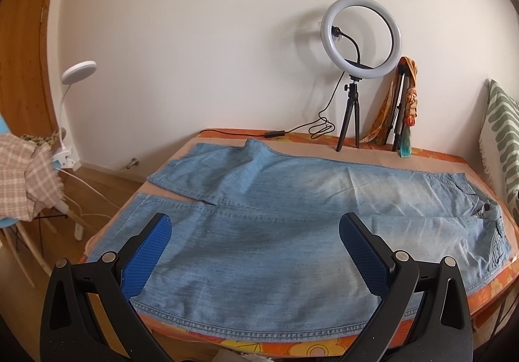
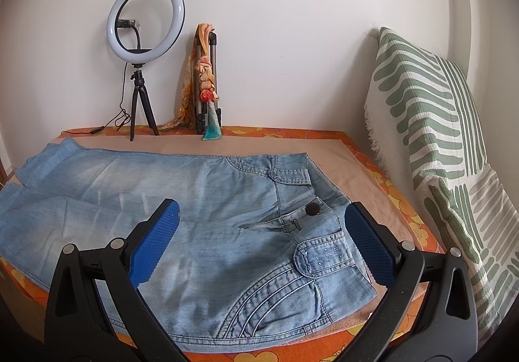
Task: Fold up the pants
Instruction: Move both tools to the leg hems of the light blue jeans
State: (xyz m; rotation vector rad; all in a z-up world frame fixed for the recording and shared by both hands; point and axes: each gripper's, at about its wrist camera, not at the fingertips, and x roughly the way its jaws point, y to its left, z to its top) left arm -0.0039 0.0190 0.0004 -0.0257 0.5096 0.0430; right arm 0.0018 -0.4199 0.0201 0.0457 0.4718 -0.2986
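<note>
Pants: light-blue denim pants (image 1: 275, 219) flat on orange floral-covered table (image 1: 486, 290). Left gripper (image 1: 254, 226) over leg end, right gripper (image 2: 261, 211) over waistband; both spread wide, holding nothing.

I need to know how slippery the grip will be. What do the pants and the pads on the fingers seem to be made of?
The pants look like light blue denim, matte and faded: visible twill weave, contrast stitching, soft creases. The pads on the left gripper's fingers look like blue rubber or soft plastic with a fine dotted texture, though the exact material is unclear. The right gripper's pads look the same.
</note>
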